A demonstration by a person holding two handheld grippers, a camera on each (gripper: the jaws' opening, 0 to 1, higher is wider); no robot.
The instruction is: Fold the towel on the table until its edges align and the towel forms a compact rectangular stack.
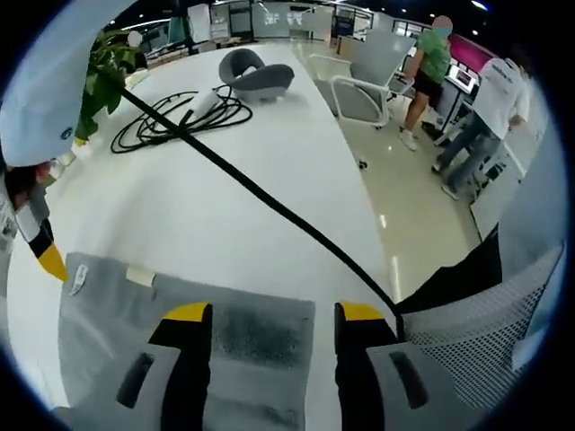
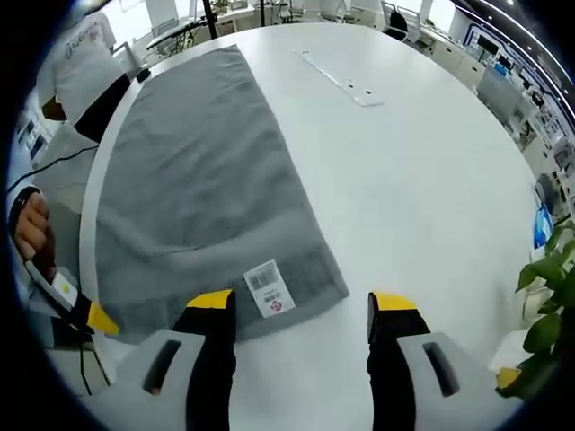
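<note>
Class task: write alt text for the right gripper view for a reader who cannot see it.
A grey towel lies flat on a white table, its label near the open right tool. The left tool shows at left, a plant at right.

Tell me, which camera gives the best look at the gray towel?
The right gripper view: the towel lies flat along the table edge, nearly whole, white label showing. The left gripper view catches just one end, partly hidden behind the jaws.
</note>
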